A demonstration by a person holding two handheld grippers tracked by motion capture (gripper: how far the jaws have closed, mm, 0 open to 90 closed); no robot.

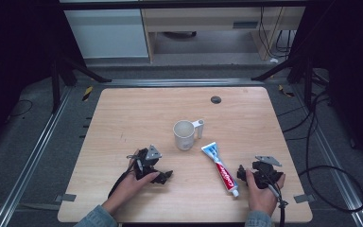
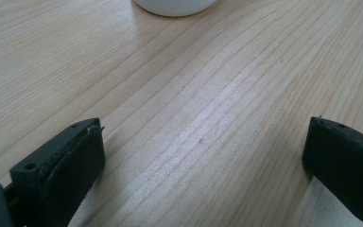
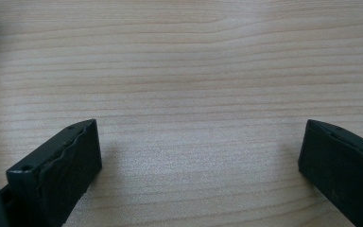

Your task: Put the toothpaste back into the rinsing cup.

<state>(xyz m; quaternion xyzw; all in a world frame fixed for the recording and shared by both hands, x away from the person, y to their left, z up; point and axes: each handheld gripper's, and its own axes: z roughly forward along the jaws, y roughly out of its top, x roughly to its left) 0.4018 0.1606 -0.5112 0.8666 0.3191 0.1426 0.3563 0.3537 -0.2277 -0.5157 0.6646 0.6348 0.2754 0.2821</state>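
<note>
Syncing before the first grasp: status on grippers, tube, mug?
Left gripper and right gripper open, empty. Toothpaste tube flat beside right gripper. Mug upright. Nothing between.

A grey grommet [image 1: 216, 99] sits in the far tabletop [image 1: 123, 113].

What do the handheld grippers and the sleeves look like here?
Both the left gripper and right gripper are black with two blocky black jaws. Each carries a grey three-cornered plate and trails a black cable. The sleeves look like blue denim.

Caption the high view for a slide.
Open grippers, left and right, rest beside a mug and toothpaste.
</note>
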